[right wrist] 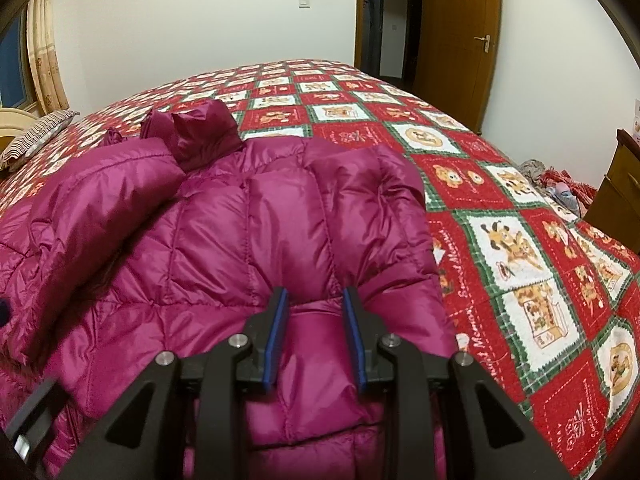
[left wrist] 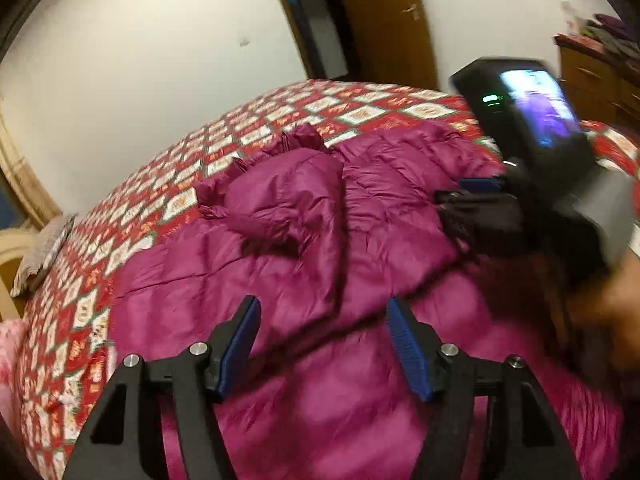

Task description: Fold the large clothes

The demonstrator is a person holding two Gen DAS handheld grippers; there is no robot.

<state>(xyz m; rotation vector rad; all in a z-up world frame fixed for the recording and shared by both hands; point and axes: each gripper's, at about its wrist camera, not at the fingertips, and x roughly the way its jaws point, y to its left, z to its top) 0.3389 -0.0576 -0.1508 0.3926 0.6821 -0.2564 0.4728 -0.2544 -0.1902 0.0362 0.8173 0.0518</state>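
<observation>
Magenta puffer jacket [right wrist: 248, 232] lies lengthwise on the bedspread [right wrist: 500, 216], collar end farthest.

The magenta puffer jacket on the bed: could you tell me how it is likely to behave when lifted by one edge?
The puffer jacket would probably drape and sag, since its sleeve already lies crumpled. Its glossy shell may slip between the right tongs. The quilted, puffy panels suggest it is light for its bulk.
</observation>
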